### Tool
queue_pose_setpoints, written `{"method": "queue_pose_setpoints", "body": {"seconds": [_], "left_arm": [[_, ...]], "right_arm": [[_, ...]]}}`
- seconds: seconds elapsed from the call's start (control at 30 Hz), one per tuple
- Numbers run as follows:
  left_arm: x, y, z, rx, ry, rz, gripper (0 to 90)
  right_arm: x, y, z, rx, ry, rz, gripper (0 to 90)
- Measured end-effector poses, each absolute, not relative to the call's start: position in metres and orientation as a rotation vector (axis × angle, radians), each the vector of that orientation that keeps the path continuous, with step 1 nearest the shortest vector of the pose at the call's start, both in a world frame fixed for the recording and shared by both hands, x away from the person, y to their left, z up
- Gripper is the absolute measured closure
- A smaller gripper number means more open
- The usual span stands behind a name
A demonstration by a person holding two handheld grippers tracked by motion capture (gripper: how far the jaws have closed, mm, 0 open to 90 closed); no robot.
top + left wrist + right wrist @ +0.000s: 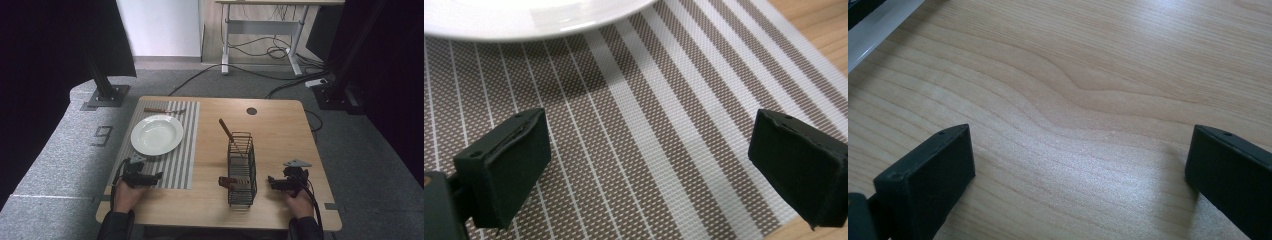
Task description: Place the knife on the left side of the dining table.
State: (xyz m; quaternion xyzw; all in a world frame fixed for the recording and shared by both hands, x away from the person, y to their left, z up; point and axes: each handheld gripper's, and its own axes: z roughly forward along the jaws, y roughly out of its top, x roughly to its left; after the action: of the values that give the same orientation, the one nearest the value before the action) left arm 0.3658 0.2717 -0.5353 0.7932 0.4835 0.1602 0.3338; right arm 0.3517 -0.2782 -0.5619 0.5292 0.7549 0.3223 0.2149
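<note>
A white plate [157,134] rests on a striped placemat [186,150] at the table's left. Beyond the plate a wooden-handled utensil [162,110] lies across the mat. In the table's middle stands a black wire basket [242,170] with a wooden handle [225,129] sticking up out of it. A second brown handle [227,182] juts from its near left side. My left gripper [150,176] [649,165] hovers open over the placemat [649,100], just short of the plate [524,20]. Right of the basket, my right gripper [274,182] [1080,175] is open over bare wood [1073,75].
The wooden table [280,130] has a round cable hole [251,111] at the back. Grey carpet surrounds the table, with black stand bases [106,95] at the left and right. Cables trail on the floor behind, under a far desk [260,30].
</note>
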Motion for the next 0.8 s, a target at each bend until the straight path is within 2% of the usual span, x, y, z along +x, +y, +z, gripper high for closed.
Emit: {"method": "queue_pose_setpoints", "body": {"seconds": [0.8], "left_arm": [[0.376, 0.247, -0.502, 2.068, 1.198, 0.424, 4.4]], "right_arm": [[0.352, -0.278, -0.562, 1.468, 2.094, 0.893, 0.0]]}}
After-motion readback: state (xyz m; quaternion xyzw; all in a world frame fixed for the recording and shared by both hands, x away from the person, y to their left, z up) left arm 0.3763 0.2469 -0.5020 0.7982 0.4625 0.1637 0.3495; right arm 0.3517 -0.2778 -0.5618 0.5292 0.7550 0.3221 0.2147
